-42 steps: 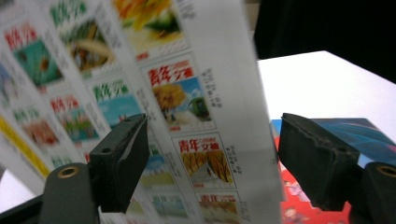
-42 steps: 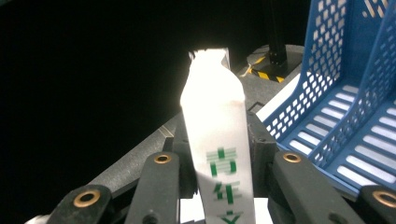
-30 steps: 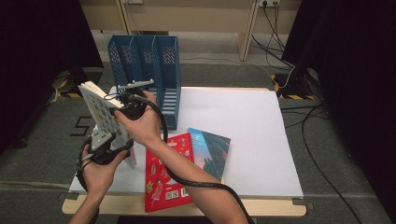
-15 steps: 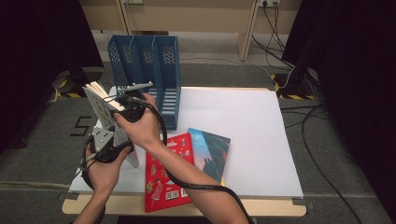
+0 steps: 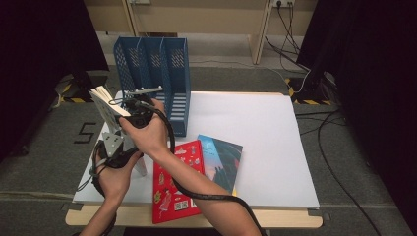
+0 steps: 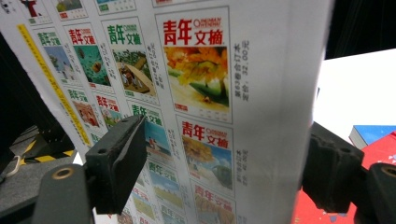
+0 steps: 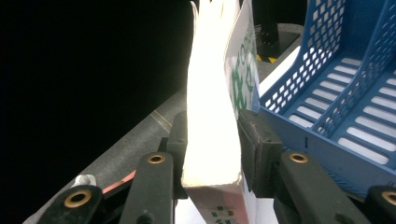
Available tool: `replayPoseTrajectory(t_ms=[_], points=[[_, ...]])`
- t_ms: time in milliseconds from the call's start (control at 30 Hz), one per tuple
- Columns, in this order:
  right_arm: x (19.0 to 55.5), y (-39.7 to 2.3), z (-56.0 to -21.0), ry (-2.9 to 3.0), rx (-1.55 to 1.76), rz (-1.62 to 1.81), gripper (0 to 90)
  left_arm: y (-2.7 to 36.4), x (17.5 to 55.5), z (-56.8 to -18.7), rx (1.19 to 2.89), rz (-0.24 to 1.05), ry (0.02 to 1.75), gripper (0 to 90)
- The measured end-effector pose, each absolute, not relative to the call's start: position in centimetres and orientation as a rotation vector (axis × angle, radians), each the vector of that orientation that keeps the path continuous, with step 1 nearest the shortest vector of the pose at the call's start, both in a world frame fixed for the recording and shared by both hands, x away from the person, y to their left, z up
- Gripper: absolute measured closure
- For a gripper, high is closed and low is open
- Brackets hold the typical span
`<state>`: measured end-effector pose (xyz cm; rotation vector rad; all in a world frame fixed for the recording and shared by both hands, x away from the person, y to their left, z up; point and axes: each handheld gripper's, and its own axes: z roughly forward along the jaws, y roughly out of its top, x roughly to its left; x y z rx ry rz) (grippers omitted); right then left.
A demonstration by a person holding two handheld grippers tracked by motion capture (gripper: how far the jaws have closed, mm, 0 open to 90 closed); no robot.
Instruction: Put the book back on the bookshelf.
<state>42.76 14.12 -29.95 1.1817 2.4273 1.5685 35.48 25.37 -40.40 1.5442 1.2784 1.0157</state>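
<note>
1. Landmark: a blue file rack (image 5: 155,73) with upright compartments stands at the far left part of the white table (image 5: 265,147). Its perforated wall and slotted floor also appear in the right gripper view (image 7: 336,93).

2. A magazine (image 5: 105,101) is held tilted in the air just left of the rack, above the table's left edge, page edges facing up.

3. The right gripper (image 5: 135,110) sits just left of the rack's front corner. In its own view the jaws are clamped on the magazine (image 7: 210,140) — both pads press against the thick block of pages near its bottom corner.

4. The left gripper (image 5: 115,147) is lower, nearer the person than the rack. In its own view the jaws stand apart on either side of the magazine's printed back cover (image 6: 196,107); the left pad lies at the cover, the right jaw sits behind the cover's edge. Whether they actually bear on it, I cannot tell.

5. On the table in front of the rack — toward the person — a red book (image 5: 174,182) lies flat, partly crossed by the right forearm. A dark blue book (image 5: 223,160) lies just beside it on the right, touching or slightly overlapping.
</note>
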Motion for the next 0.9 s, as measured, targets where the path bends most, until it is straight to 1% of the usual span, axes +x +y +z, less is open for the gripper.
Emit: replayPoseTrajectory(t_ms=[200,267,600,733,900], points=[[42.69,14.34,-29.89,2.428,1.186,1.571,67.1,25.42,35.57,-40.06,1.514,1.032,1.282,22.8],[42.71,14.38,-29.92,2.43,1.188,1.578,66.5,25.3,35.48,-40.01,1.507,1.059,1.276,23.5],[42.48,14.51,-29.92,2.429,1.202,1.578,65.3,24.86,35.86,-40.31,1.552,1.102,1.294,22.0],[42.29,14.58,-29.71,2.434,1.192,1.586,65.3,24.79,35.83,-40.54,1.587,1.139,1.296,21.2],[42.22,14.8,-29.62,2.446,1.169,1.574,64.6,24.96,35.61,-40.56,1.579,1.114,1.305,24.8]])
